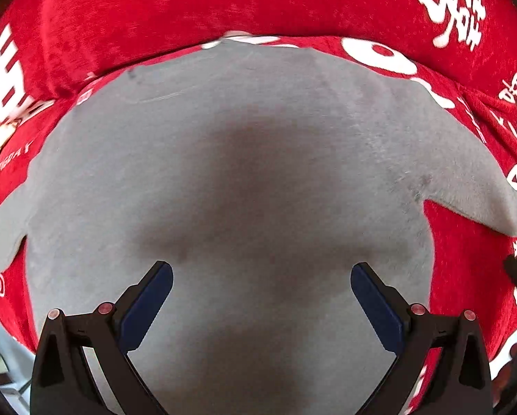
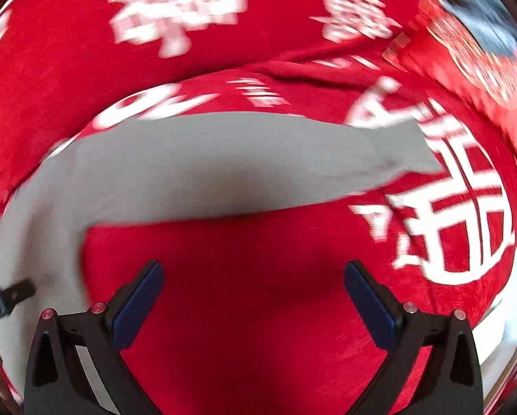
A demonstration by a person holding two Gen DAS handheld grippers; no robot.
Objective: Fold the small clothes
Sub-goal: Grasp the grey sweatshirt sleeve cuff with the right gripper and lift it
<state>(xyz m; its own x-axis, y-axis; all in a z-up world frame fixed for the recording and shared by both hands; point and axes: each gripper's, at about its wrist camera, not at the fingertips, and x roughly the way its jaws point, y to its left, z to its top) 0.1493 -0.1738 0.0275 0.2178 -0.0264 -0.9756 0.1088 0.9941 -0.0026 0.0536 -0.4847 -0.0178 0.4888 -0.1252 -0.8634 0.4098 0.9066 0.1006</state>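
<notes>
a small grey fleece garment [image 1: 244, 159] lies spread flat on a red plush cloth printed with white characters [image 1: 161, 14], filling the middle of the left wrist view. the left gripper [image 1: 262, 294] hovers over its centre, released, jaws wide apart. in the blurred right wrist view the right gripper [image 2: 253, 292], also released, sits over bare red cloth, the garment's sleeve [image 2: 389, 148] stretching toward the upper right.

Both wrist cameras look down closely, sharing the grey garment [image 1: 244, 159] on the red cloth [image 2: 244, 311].
</notes>
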